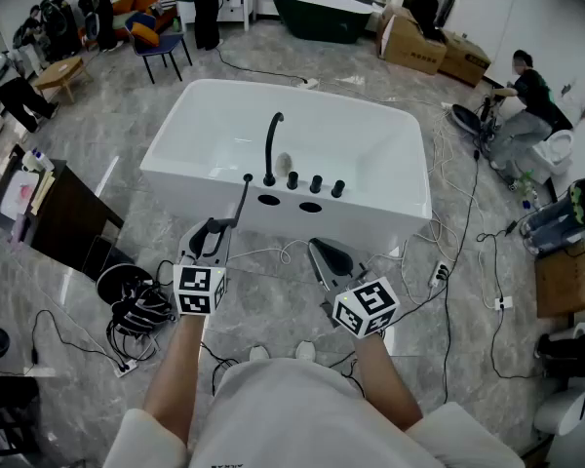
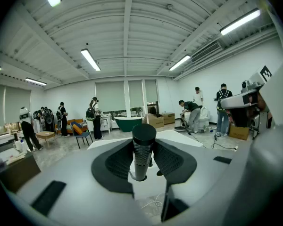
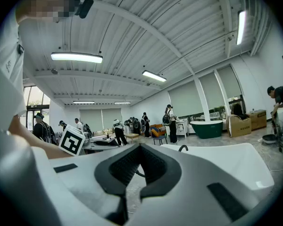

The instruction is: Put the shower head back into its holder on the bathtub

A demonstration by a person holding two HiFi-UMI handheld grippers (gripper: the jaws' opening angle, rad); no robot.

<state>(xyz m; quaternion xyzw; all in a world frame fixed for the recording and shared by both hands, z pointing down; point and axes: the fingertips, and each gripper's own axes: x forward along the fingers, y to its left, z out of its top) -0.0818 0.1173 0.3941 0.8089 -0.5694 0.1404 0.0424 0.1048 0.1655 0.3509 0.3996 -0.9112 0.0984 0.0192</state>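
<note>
A white bathtub (image 1: 175,159) stands ahead of me, with a black curved faucet (image 1: 271,144), three black knobs (image 1: 315,182) and two oval holes (image 1: 268,200) on its near deck. My left gripper (image 1: 213,230) is shut on the handle of the slim black shower head (image 1: 238,203). The shower head's far end reaches up to the tub's near rim, just left of the holes. In the left gripper view its round black handle (image 2: 142,147) stands upright between the pads of the left gripper (image 2: 142,161). My right gripper (image 1: 324,253) (image 3: 140,147) is shut and holds nothing, low in front of the tub (image 3: 226,159).
Cables and a black bundle (image 1: 136,305) lie on the grey floor at left, a power strip (image 1: 439,273) at right. A dark cabinet (image 1: 63,213) stands left. Cardboard boxes (image 1: 424,42), a dark green tub (image 1: 322,13) and several people are farther back.
</note>
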